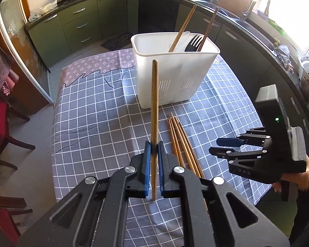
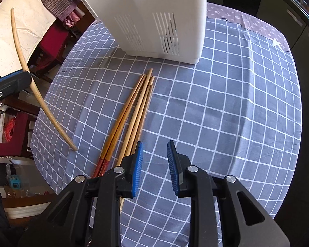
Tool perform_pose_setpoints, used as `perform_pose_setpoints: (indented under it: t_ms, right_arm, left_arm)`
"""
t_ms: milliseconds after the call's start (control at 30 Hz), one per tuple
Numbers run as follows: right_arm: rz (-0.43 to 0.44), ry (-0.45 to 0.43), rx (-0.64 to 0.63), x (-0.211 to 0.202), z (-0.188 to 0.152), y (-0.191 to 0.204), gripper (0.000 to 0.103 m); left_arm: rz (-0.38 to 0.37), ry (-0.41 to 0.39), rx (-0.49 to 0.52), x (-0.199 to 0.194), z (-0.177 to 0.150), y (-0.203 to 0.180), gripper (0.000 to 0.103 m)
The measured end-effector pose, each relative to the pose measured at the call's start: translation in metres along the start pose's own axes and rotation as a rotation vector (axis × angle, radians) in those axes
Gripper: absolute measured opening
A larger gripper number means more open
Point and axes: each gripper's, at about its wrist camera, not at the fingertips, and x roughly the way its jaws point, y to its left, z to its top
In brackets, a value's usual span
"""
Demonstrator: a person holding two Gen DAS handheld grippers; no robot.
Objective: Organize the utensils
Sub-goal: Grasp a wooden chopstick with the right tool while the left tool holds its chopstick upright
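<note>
The left tool (image 1: 153, 147) is clamped on a single chopstick (image 1: 154, 111), its blue pads pressed against the stick from both sides. The chopstick stands nearly upright in the grip, lifted clear of the tabletop (image 1: 96, 111), in front of the white holder (image 1: 175, 76). The holder stands on the checked cloth and already contains two chopsticks (image 1: 182, 28) and a black fork (image 1: 193, 43), all leaning against its far side. A loose bundle (image 2: 131, 111) of chopsticks lies flat on the cloth just in front of the holder. The right tool (image 2: 155, 168) hovers over the near end of that bundle, its pads apart and empty.
</note>
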Motion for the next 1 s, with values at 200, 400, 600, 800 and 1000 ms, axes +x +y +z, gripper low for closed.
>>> perform_pose_setpoints:
  t_ms: [200,400,600,800,1000]
  right_arm:
    - [-0.019,0.061,-0.016,0.026,0.007,0.015,0.025]
    - [-0.049,0.082,-0.026,0.04,0.012,0.023,0.025]
    - [-0.095,0.092,-0.041,0.043,0.013,0.025,0.025]
    - [-0.098,0.102,-0.027,0.041,0.012,0.02,0.025]
    - [-0.118,0.105,-0.051,0.052,0.022,0.04,0.024]
  left_arm:
    - [-0.016,-0.01,0.004,-0.003,-0.004,0.001,0.007]
    - [-0.025,-0.013,0.014,-0.005,-0.007,0.001,0.007]
    - [-0.026,-0.016,0.015,-0.005,-0.008,0.002,0.007]
    - [-0.028,-0.017,0.015,-0.006,-0.009,0.001,0.007]
    - [-0.026,-0.017,0.021,-0.007,-0.009,0.002,0.007]
